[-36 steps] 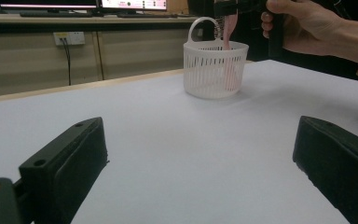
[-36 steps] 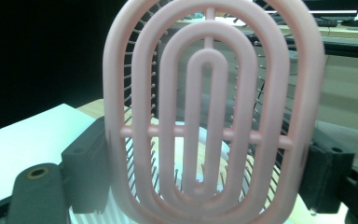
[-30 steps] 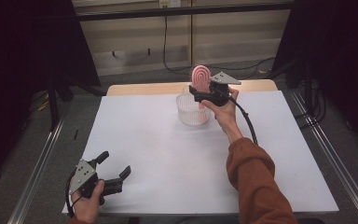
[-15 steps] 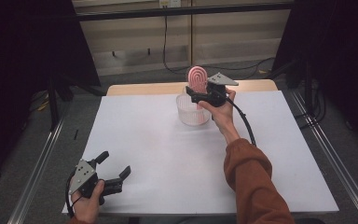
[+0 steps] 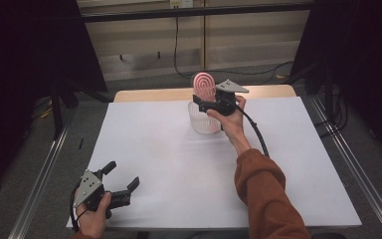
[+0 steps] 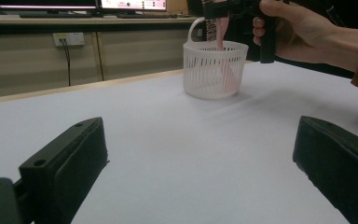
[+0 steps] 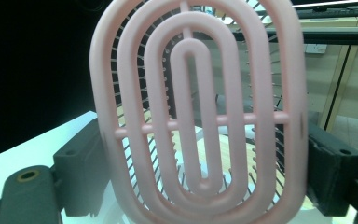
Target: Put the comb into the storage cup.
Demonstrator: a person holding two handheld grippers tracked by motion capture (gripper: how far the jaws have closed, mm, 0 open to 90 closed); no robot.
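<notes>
A pink oval hairbrush [image 5: 204, 85] stands upright with its handle down inside a white slotted basket [image 5: 205, 119] at the far middle of the table. My right gripper [image 5: 198, 101] reaches in from the right at the level of the brush's neck. In the right gripper view the brush head [image 7: 198, 112] faces the camera between the two jaws of my right gripper [image 7: 205, 163]. The jaws have just been opening and stand apart at its sides. My left gripper [image 5: 123, 174] rests open near the front left edge, and nothing lies between its jaws [image 6: 200, 163]. The left gripper view shows the basket [image 6: 213, 70] farther off.
A white sheet [image 5: 179, 164] covers the tabletop, with a strip of wood [image 5: 149, 93] bare along the far edge. Metal rails [image 5: 40, 189] run along both sides of the table. A cable [image 5: 256, 134] trails from my right gripper.
The right gripper and the brush have shifted slightly left and down over the basket. The left gripper has stayed where it was.
</notes>
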